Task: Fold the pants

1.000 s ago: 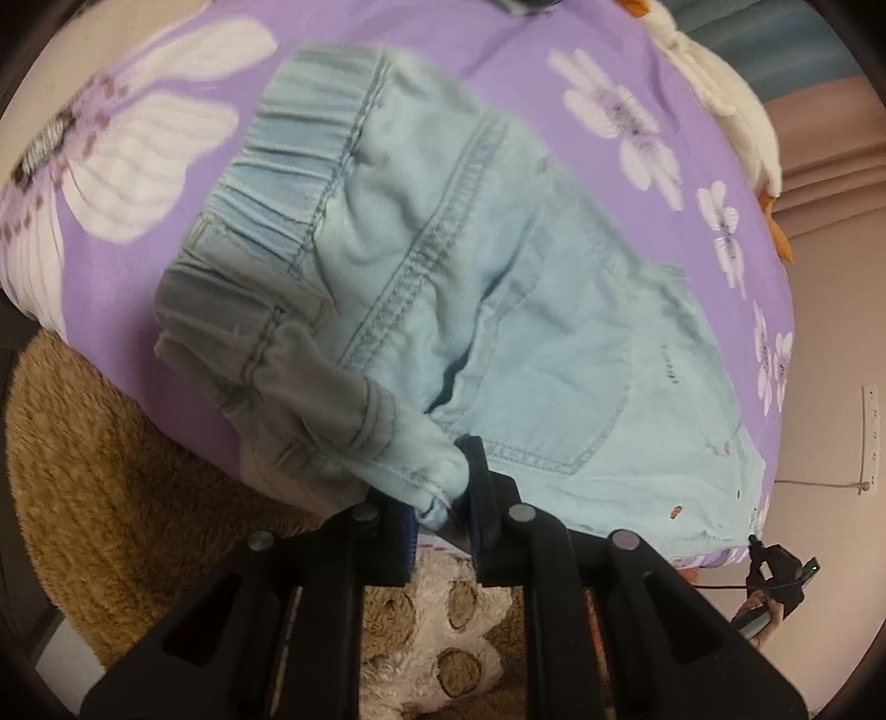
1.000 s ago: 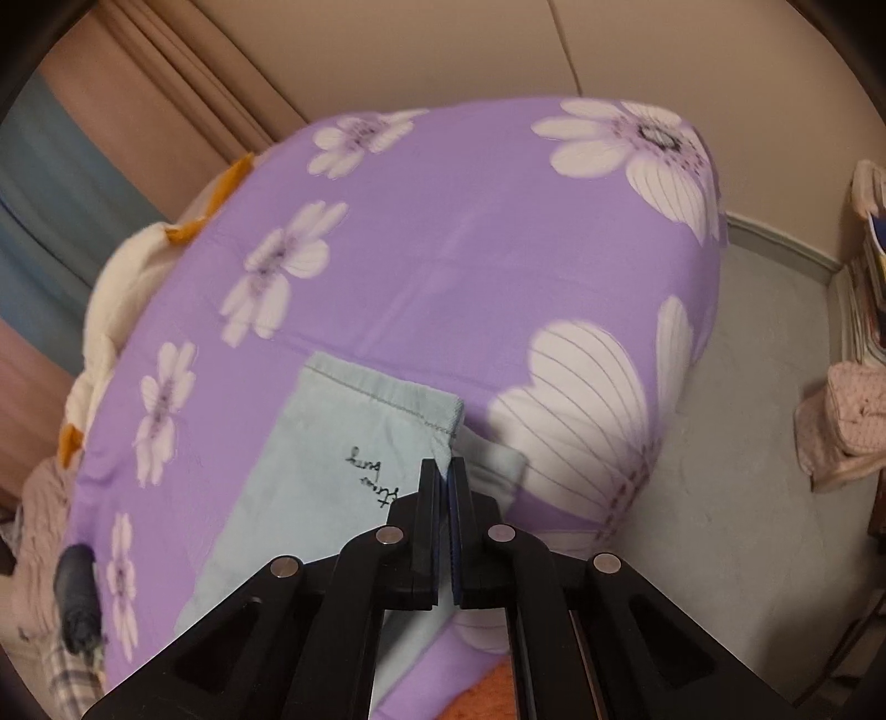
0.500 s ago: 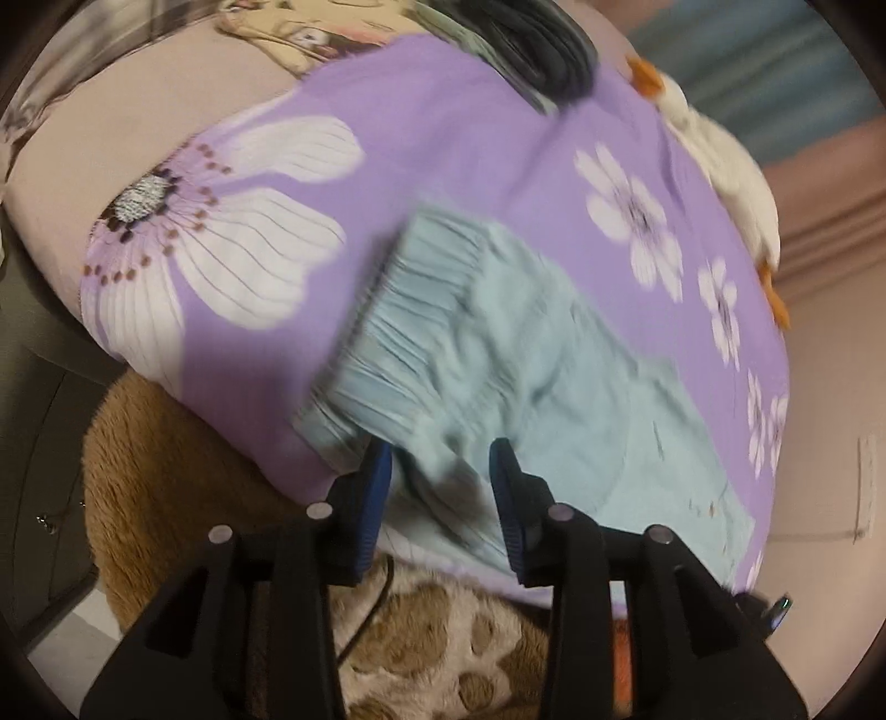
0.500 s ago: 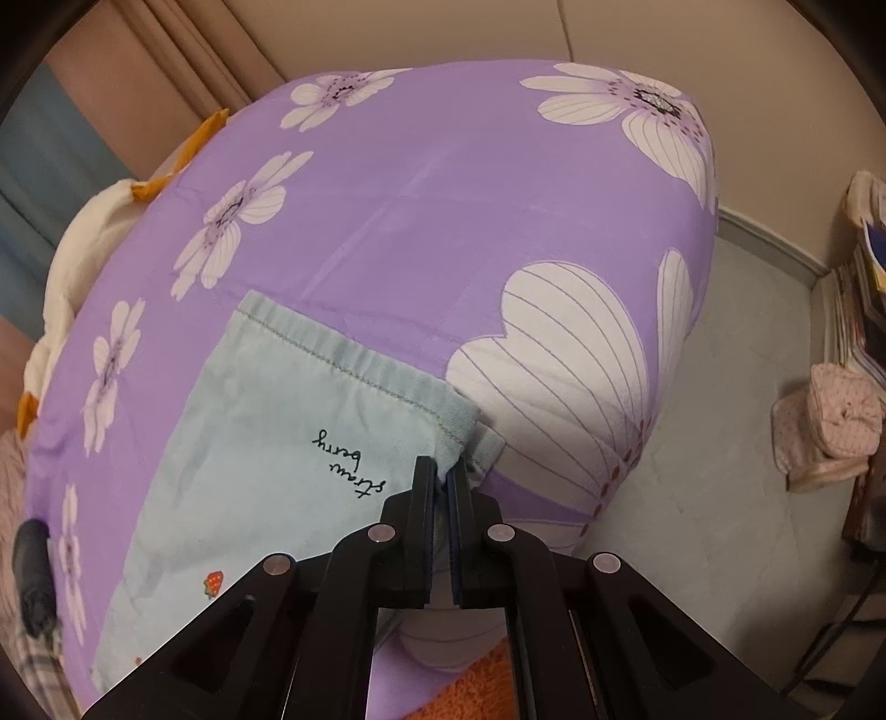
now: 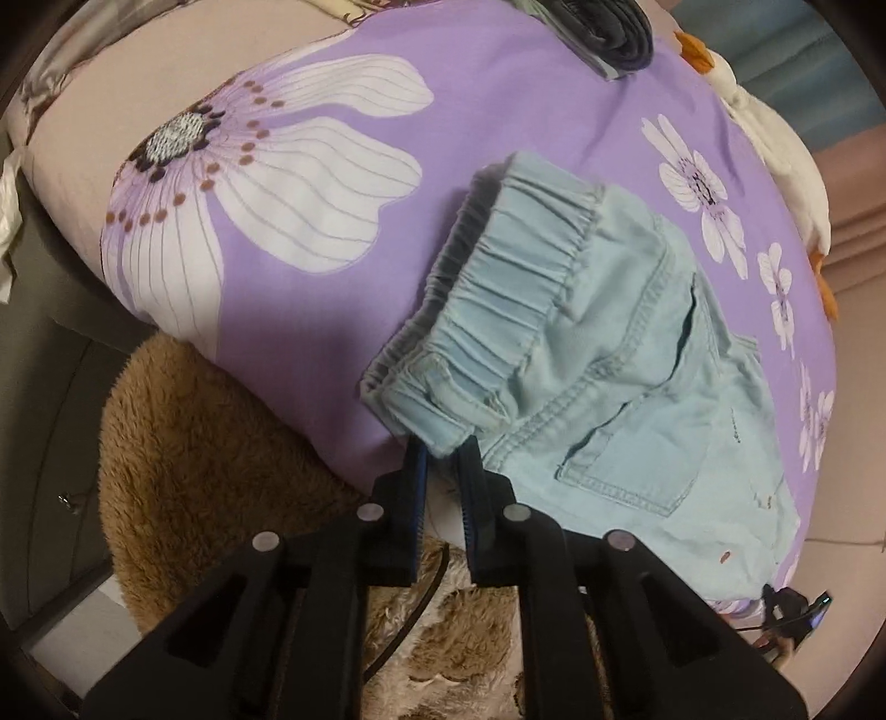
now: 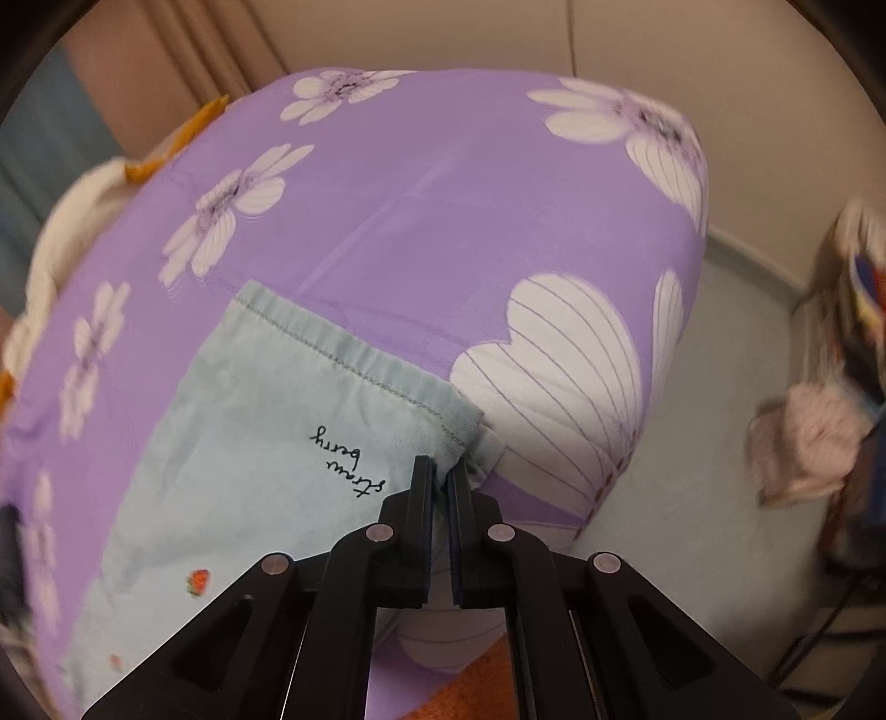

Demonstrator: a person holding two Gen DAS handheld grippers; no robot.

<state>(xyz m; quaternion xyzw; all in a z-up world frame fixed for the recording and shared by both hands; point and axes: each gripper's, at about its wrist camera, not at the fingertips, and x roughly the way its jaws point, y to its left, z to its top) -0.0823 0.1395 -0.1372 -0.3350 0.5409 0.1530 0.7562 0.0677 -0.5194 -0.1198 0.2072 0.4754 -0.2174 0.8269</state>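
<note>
Two grippers are pinching the pants (image 5: pixel 609 354) lying on the purple flowered bedspread (image 5: pixel 310 266): the left gripper (image 5: pixel 443 451) is clamping the waistband corner, the right gripper (image 6: pixel 442 475) is clamping a hem corner.

Left gripper (image 5: pixel 443 459) points down at the near edge of the bed, jaws nearly together, pinching the corner of the pants' (image 5: pixel 609 360) elastic waistband (image 5: pixel 515 277). Pants are light blue denim, lying flat on the purple floral bedsheet (image 5: pixel 343 266), back pocket (image 5: pixel 631 471) facing up. Brown fuzzy rug (image 5: pixel 194 443) on the floor below the bed edge. Dark folded garment (image 5: pixel 609 27) at the far side, white plush toy (image 5: pixel 775 133) at the right.
</note>
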